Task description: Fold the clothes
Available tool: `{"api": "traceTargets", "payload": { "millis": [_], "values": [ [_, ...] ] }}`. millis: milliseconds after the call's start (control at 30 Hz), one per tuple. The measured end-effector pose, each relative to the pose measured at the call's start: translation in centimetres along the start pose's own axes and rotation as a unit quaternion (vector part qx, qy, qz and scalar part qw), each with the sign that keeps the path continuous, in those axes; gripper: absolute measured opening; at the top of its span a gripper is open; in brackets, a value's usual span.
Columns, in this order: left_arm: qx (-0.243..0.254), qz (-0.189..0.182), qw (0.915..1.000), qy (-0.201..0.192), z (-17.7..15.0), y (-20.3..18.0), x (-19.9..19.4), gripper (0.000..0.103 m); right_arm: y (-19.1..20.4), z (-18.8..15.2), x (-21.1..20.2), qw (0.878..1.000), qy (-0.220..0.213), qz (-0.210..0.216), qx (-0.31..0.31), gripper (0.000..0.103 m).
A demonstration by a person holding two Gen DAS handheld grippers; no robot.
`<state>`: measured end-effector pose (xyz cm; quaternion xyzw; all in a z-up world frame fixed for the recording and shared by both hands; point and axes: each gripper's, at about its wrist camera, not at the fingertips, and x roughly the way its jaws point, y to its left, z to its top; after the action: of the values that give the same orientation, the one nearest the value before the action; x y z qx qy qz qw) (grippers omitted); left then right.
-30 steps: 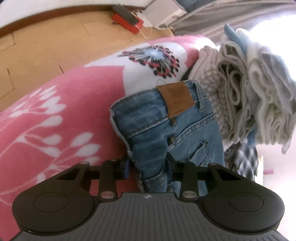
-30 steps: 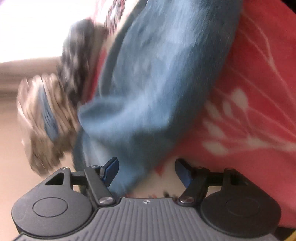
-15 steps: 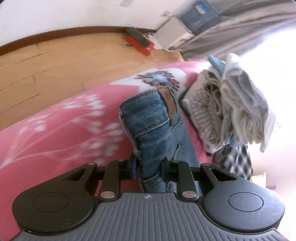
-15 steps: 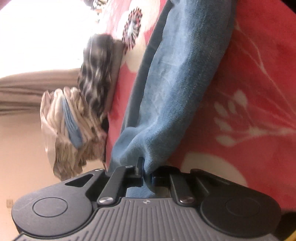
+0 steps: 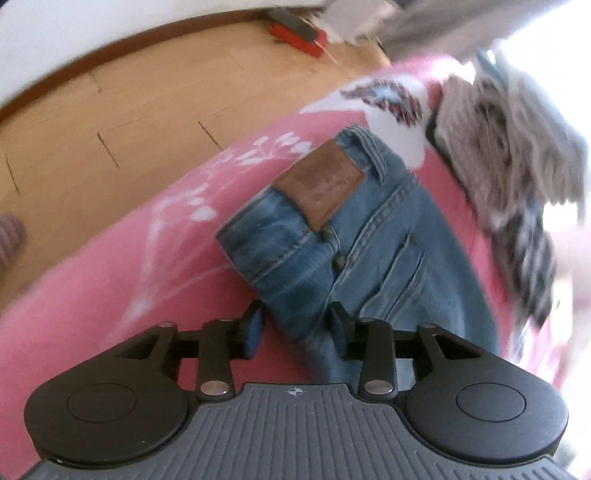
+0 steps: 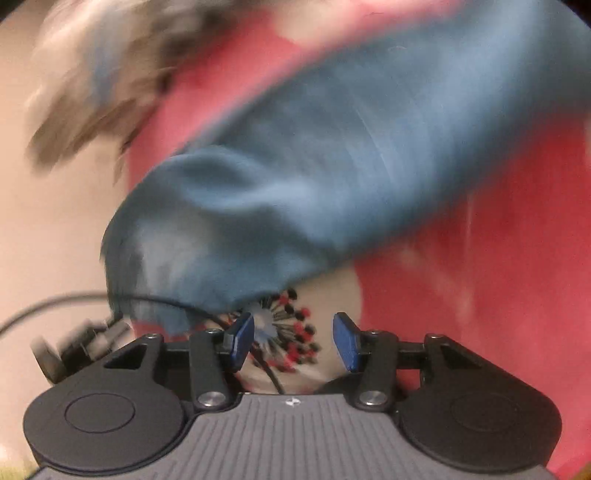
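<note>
A pair of blue jeans with a brown leather waist patch lies on a pink flowered blanket. My left gripper is open, its pads apart on either side of the waistband end. In the right wrist view, blurred by motion, the leg end of the jeans lies on the blanket just beyond my right gripper, which is open and empty over a flower print.
A pile of folded light and checked clothes sits on the blanket right of the jeans, also blurred at the top left of the right wrist view. Wooden floor with a red object lies beyond the blanket's edge. A black cable runs near my right gripper.
Both grippers were shut on the jeans half a second ago and have opened. The jeans now lie flat on the blanket. The right gripper has swung away, blurring its view.
</note>
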<state>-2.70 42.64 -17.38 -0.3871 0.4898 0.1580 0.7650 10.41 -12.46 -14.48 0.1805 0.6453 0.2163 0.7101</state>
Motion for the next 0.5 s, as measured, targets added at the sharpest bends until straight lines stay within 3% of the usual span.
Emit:
{"api": "traceTargets", "payload": {
  "millis": [67, 133, 233, 300, 333, 400, 500],
  "values": [
    [0.064, 0.03, 0.9975, 0.003, -0.2, -0.7, -1.9, 0.04, 1.9, 2.0, -2.6, 0.993, -0.065, -0.007, -0.096, 0.051],
    [0.137, 0.053, 0.9891, -0.015, -0.7, -2.3, -4.0, 0.04, 3.2, 4.2, -2.8, 0.98, -0.108, -0.013, -0.169, 0.051],
    [0.225, 0.036, 0.9722, -0.053, -1.4, -6.2, -5.0, 0.04, 5.1, 6.6, 1.0, 0.954, -0.102, -0.047, -0.278, 0.049],
    [0.283, 0.0, 0.9573, -0.06, -2.1, -9.6, -4.1, 0.04, 6.6, 7.3, 5.0, 0.926, -0.067, -0.074, -0.365, 0.049],
    [0.323, -0.021, 0.9441, -0.061, -2.6, -11.9, -3.1, 0.04, 7.1, 7.4, 6.7, 0.911, -0.048, -0.084, -0.4, 0.048],
    [0.415, -0.048, 0.9071, -0.055, -4.0, -16.2, -0.8, 0.041, 7.8, 7.6, 9.6, 0.879, -0.015, -0.104, -0.464, 0.045],
    [0.563, -0.058, 0.8231, -0.042, -6.0, -21.9, 3.5, 0.042, 8.0, 7.5, 12.0, 0.837, 0.013, -0.121, -0.534, 0.045]
  ]
}}
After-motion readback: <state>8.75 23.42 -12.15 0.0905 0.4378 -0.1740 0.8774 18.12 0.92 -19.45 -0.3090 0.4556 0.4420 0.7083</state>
